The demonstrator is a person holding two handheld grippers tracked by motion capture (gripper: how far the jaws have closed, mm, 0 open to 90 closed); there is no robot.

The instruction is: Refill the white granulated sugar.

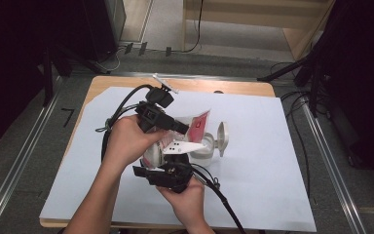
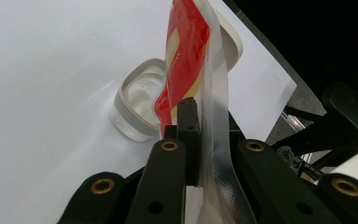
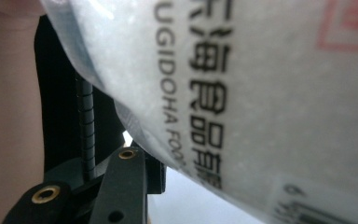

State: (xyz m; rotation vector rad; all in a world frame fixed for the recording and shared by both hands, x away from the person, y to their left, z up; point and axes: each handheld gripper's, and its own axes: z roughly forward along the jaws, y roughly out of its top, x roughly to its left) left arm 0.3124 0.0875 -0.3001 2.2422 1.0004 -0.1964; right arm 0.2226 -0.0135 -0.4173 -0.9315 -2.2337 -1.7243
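- At the left of the high view, my left hand (image 1: 126, 139) holds the left gripper (image 1: 177, 127) over the middle of a white sheet (image 1: 253, 195) that covers the wooden table (image 1: 102, 84).
- In the left gripper view, its jaws are pressed shut on the clear sealed edge of a red and white pouch (image 2: 186, 51), which stands on edge.
- Just past the pouch sits a clear plastic tub (image 2: 137, 100) on the sheet, with its white hinged lid (image 1: 222, 136) flipped open.
- Lower in the high view, my right hand (image 1: 187, 195) holds the right gripper (image 1: 168, 170) under the pouch.
- In the right gripper view, the pouch (image 3: 242, 93) lies close across the jaws, printed side facing; I cannot tell whether these jaws grip it.
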